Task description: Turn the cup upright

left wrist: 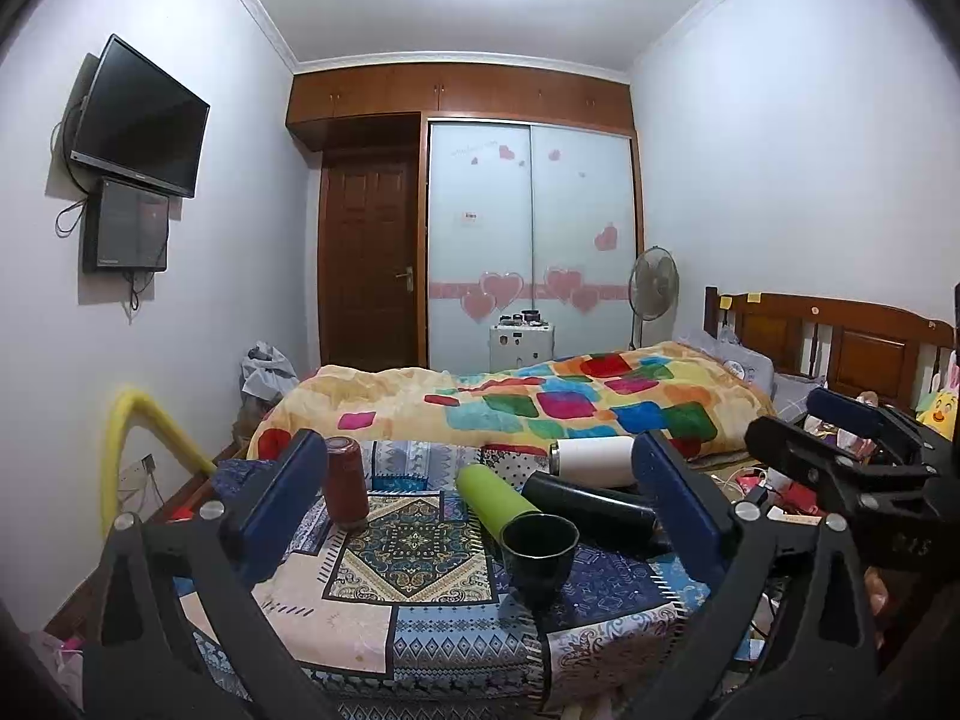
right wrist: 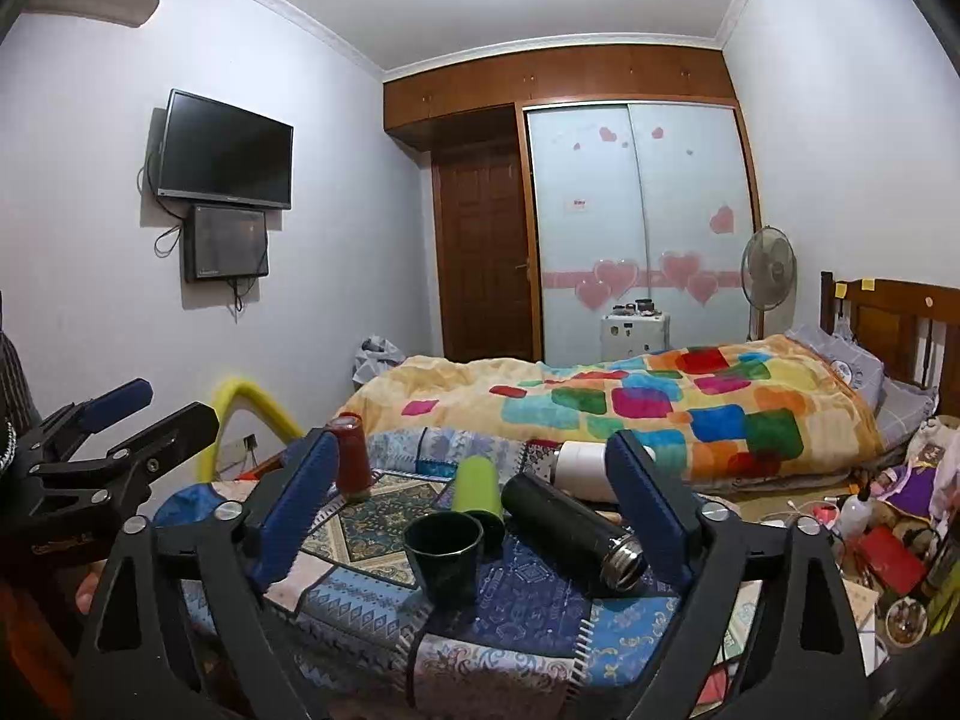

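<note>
on the patchwork cloth, near the middle, the dark round cup is seen upright, mouth open. both the left gripper and right gripper are held released, empty. the black flask's threaded metal neck is shown only by the right view.

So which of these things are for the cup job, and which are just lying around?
For the job:
dark cup, already standing mouth up
left claw, open
right claw, open

Just lying about:
green cup, on its side
black flask, on its side
white bottle, on its side
red can, standing
patterned cloth
</note>
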